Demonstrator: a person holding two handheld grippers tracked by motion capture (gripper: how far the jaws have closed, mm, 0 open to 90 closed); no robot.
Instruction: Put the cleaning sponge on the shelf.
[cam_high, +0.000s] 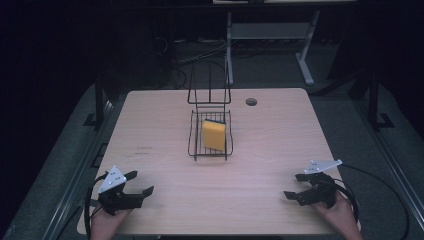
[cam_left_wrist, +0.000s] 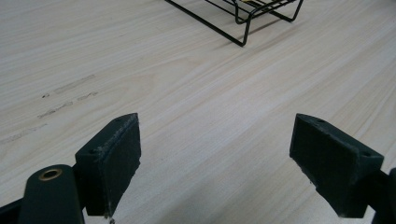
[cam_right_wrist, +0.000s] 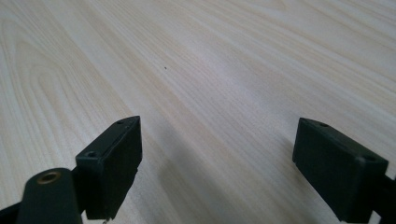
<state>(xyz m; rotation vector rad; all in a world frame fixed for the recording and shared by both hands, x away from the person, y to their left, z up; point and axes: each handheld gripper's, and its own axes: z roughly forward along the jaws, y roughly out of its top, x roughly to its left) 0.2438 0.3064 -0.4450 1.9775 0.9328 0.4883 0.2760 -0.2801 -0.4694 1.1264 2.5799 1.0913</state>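
A black wire rack stands in the middle of the light wooden table, and a yellow sponge with a dark underside leans inside it. My left gripper rests near the front left edge, jaws wide apart with nothing between them. Near the front right edge my right gripper is open and empty too. In the left gripper view the rack's corner shows far ahead of the gripper. The right gripper view shows its gripper over bare wood.
A round cable hole sits near the table's back edge, right of the rack. Behind the table stand a white desk frame and loose cables on the dark floor. Faint pencil marks lie on the left part of the tabletop.
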